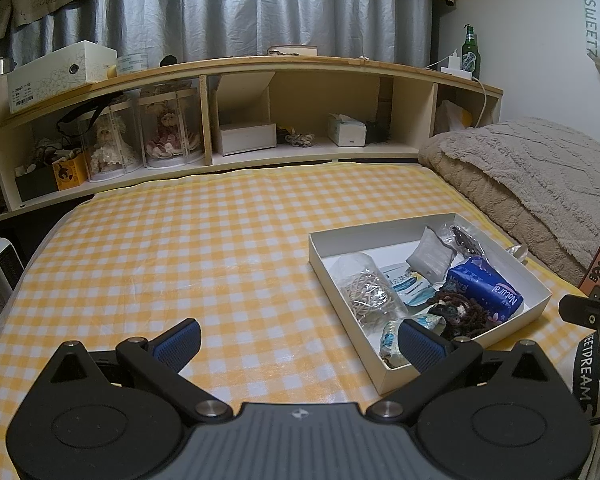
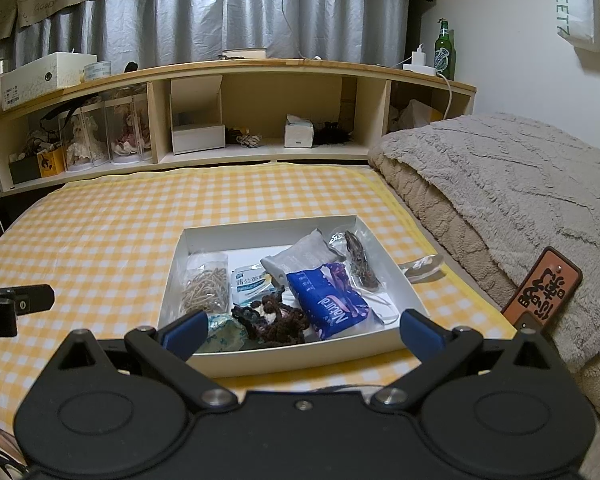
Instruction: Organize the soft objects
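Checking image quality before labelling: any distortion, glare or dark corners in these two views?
Left wrist view: fisheye bends the shelf into an arc, corners go dark, and the checked cloth shows a faint sheen. Right wrist view: same bowing and dark corners; white box sharp, evenly lit.

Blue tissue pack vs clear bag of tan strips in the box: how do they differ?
The blue tissue pack is opaque and printed "Natural"; the clear bag of tan strips is see-through and unprinted. The pack sits right of centre, the bag by the left wall. Both lie in the white box.
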`<state>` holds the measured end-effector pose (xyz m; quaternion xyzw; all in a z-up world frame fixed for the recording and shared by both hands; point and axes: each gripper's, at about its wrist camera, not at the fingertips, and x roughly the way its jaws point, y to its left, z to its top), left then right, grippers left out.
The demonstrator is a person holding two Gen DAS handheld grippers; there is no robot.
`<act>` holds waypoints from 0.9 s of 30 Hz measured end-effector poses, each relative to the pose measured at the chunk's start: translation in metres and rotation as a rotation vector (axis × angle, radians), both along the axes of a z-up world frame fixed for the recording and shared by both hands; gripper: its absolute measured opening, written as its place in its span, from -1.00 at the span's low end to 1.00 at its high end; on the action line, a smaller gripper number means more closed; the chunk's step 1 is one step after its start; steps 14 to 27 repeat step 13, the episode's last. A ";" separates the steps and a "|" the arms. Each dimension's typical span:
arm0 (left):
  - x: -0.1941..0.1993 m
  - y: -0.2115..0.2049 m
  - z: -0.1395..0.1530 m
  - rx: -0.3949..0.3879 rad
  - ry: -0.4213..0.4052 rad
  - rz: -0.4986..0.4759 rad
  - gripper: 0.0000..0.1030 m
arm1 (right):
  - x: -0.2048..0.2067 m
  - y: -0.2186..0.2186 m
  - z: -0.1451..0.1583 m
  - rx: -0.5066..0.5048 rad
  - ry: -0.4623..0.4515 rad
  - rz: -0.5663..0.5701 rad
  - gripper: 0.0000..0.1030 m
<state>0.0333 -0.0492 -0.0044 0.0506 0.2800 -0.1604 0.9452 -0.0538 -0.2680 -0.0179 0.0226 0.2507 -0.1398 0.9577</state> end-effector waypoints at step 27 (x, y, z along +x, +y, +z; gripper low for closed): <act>0.000 0.001 0.002 0.005 0.000 0.014 1.00 | 0.000 0.001 -0.002 0.002 0.001 0.000 1.00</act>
